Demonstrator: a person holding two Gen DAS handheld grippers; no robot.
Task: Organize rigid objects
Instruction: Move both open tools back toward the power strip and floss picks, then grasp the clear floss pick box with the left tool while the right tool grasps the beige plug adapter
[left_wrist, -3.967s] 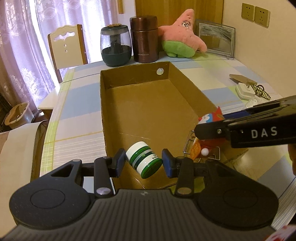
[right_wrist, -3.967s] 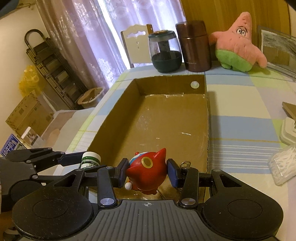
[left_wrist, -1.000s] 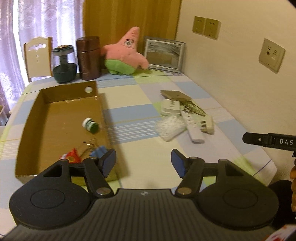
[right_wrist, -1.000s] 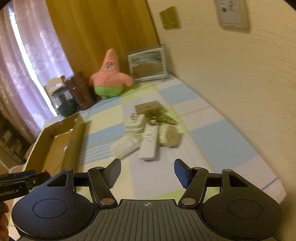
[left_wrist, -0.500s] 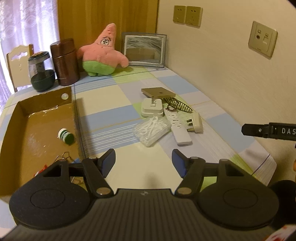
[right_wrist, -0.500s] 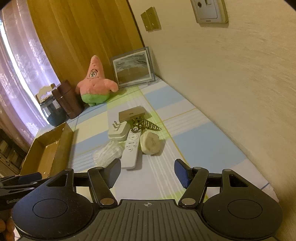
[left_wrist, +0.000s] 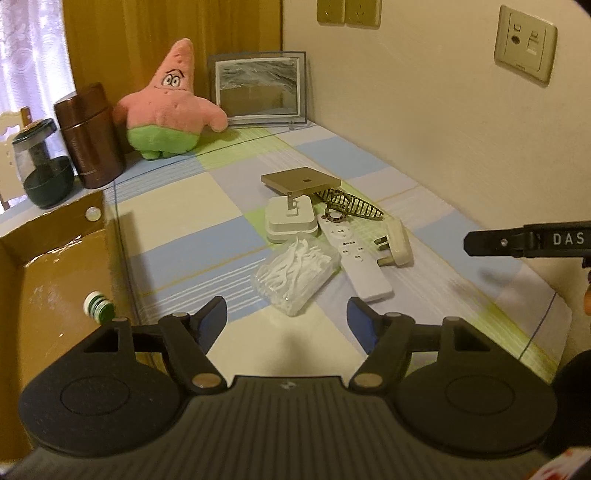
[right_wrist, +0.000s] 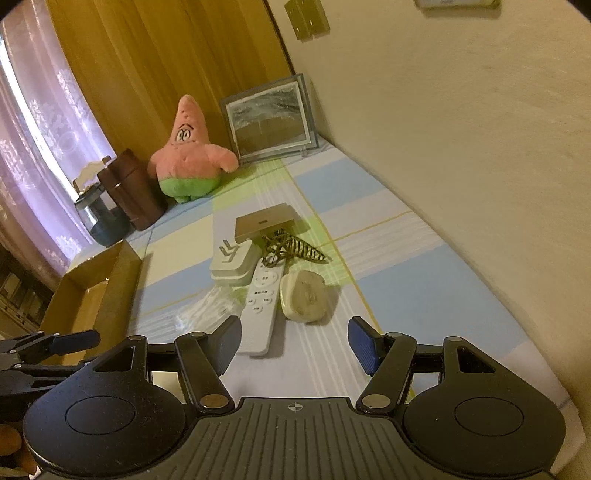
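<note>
My left gripper (left_wrist: 288, 325) hovers empty just short of a clear box of floss picks (left_wrist: 295, 271), its jaws opening. Beside that box lie a white remote (left_wrist: 354, 254), a white plug adapter (left_wrist: 397, 243), stacked white chargers (left_wrist: 290, 218), a tan flat box (left_wrist: 301, 181) and a striped hair clip (left_wrist: 351, 206). My right gripper (right_wrist: 293, 341) is open and empty, just short of the remote (right_wrist: 260, 301) and the plug adapter (right_wrist: 304, 295). The cardboard box (left_wrist: 55, 258) at left holds a green-white jar (left_wrist: 96, 304).
A pink star plush (left_wrist: 166, 107), a brown canister (left_wrist: 90, 136), a dark glass jar (left_wrist: 40, 166) and a picture frame (left_wrist: 258, 88) stand along the table's far end. The wall runs close along the right. The table's near right corner (left_wrist: 554, 332) is close.
Four seconds ago the left gripper held the jar and the right a red toy over the cardboard box. Both are empty now and have swung right and closer to the pile.
</note>
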